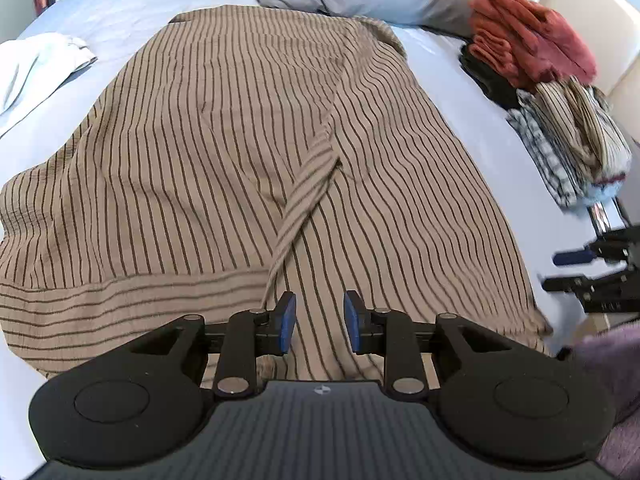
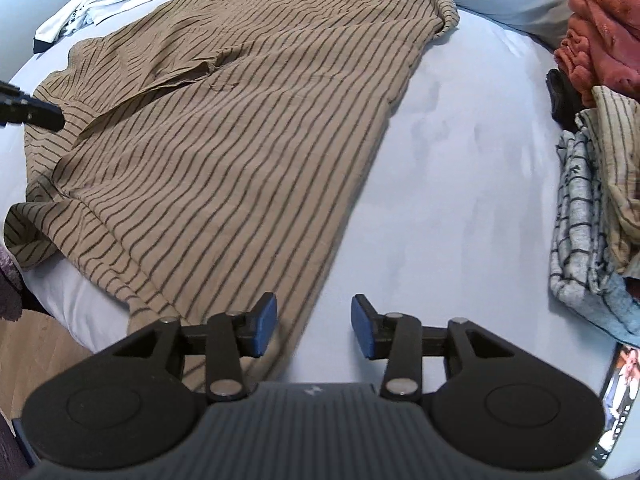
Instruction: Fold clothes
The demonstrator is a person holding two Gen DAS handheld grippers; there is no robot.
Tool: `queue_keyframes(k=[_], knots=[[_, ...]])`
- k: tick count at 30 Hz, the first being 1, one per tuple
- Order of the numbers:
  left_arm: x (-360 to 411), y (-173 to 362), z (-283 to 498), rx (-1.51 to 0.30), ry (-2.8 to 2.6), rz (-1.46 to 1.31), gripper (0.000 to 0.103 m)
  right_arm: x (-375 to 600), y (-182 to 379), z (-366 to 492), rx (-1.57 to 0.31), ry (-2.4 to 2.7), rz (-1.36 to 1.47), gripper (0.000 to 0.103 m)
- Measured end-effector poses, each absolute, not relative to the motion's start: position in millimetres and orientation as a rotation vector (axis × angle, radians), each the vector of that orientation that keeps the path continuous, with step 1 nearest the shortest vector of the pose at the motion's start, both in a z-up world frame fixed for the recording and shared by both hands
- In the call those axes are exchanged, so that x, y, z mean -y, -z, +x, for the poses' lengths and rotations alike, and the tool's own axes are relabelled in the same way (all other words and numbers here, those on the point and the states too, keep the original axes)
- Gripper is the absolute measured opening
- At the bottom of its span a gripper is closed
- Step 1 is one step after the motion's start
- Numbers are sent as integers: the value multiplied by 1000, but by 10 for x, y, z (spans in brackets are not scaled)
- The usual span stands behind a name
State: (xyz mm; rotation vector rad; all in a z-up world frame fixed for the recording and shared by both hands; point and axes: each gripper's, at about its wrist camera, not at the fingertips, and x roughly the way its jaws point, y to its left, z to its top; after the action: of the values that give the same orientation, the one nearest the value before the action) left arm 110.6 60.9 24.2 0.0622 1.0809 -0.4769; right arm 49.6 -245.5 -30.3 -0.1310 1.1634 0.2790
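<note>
Two grippers we hold apart-fingered and empty, left gripper point(image 1: 319, 322) over the striped tan shirt point(image 1: 224, 160) spread on the bed point(image 2: 460, 168), right gripper point(image 2: 314, 326) at its edge, folded clothes pile point(image 2: 600, 152) near, right.

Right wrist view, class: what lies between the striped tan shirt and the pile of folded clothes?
Only bare pale blue bedsheet separates the striped tan shirt from the pile of folded clothes; the right wrist view shows this plainly.
</note>
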Motion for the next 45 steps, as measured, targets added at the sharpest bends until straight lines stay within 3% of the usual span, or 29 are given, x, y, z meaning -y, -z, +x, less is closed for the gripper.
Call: queue_keyframes(k=[3,6,20,25,33,39,42,43,45], knots=[[-587,-311,1316,-1051,469,26,27,2583,226,566,-1165,-268,-134,45],[-531,-355,1587,-1014,471,-12,43,2795,111,769,-1155,-236,-114,45],[603,-190,3144,-947,512,-25,43,3457,264,2533,-1022,-158,-157,39],[1023,114,3853,-952,540,-5,43,3750,420,3368,-958,-111,20,40],[1471,498,4670,-957,630,6,43,3955,793,4461,-872,-107,143,41],[1700,623,4990,-932,708,75,43,3765,1065,4834,-819,-300,-156,41],[1741,649,5087,-911,741,50,43,3646,1105,4879,-712,-398,-266,49],[1752,654,5111,-906,754,42,42,3624,1110,4906,-700,-434,-271,49],[1780,661,5142,-893,788,43,26,3591,1115,4961,-680,-515,-264,48]])
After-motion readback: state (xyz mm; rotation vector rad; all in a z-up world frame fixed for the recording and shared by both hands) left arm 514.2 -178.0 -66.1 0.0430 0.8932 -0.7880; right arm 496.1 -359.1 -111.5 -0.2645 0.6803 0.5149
